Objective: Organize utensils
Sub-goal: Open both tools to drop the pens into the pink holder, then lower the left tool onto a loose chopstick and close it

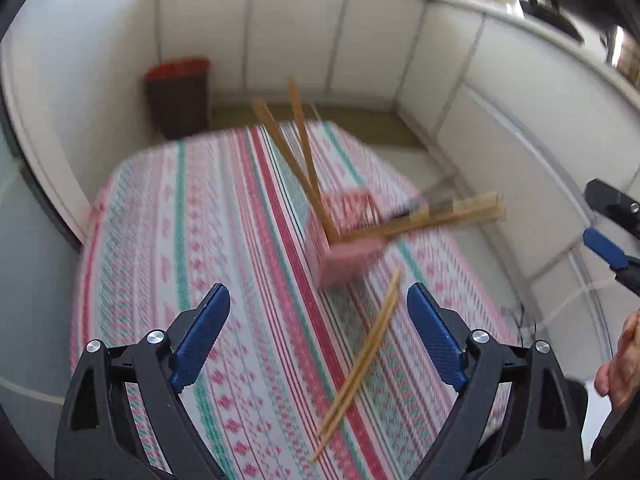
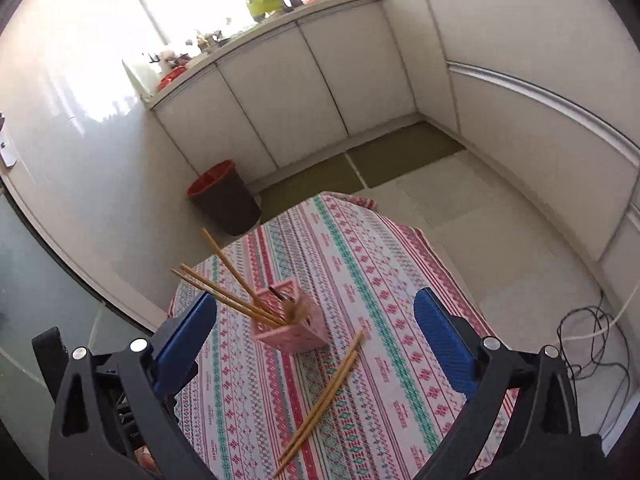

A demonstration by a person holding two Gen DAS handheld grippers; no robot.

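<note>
A pink slotted utensil holder stands on the patterned tablecloth with several wooden chopsticks leaning out of it. It also shows, motion-blurred, in the left wrist view. A loose pair of chopsticks lies on the cloth in front of the holder, also seen in the left wrist view. My left gripper is open and empty above the cloth, with the loose pair lying between its fingers in view. My right gripper is open and empty, above the holder and loose pair.
A dark bin with a red liner stands on the floor beyond the table, near white cabinets. A black cable lies on the floor at right. My right gripper's fingers and a hand show at the left view's right edge.
</note>
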